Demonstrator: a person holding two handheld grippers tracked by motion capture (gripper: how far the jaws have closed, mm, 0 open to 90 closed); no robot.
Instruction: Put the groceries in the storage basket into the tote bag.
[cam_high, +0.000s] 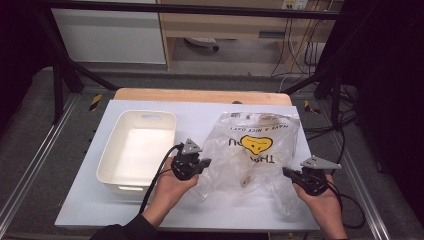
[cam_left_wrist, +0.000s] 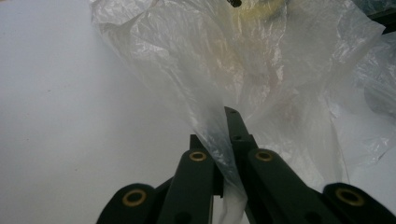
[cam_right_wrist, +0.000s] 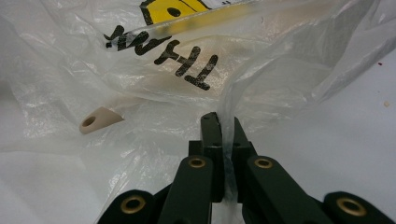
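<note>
High view: a white tabletop (cam_high: 200, 112) carries everything noted below, with a strip of bare wood at its far edge. Positions are given relative to the clear plastic bag (cam_high: 250, 150), which lies on the white surface just right of the table's middle.

The bag is crumpled and translucent. It bears a yellow heart-shaped smiley face (cam_high: 257, 144) and black lettering that reads upside down from the person's side. Its near corners are drawn out toward the person.

A white rectangular plastic bin (cam_high: 137, 150) stands to the left of the bag, close beside it but not touching. It has a slot handle in its far wall.

The left gripper (cam_high: 196, 167) sits at the bag's near left edge, between bag and bin, held by the left hand (cam_high: 172, 187). In the left gripper view its jaws are pressed together on a gathered fold of the bag's film, which rises from between them.

The right gripper (cam_high: 290, 172) sits at the bag's near right edge, held by the right hand (cam_high: 322, 202). In the right gripper view its jaws are likewise closed, pinching a thin twisted strand of the film.

Inside the bag, near its front edge and between the two grippers, lies a small cream-coloured piece with a hole through one end (cam_right_wrist: 95, 120). What it is cannot be told through the film.
</note>
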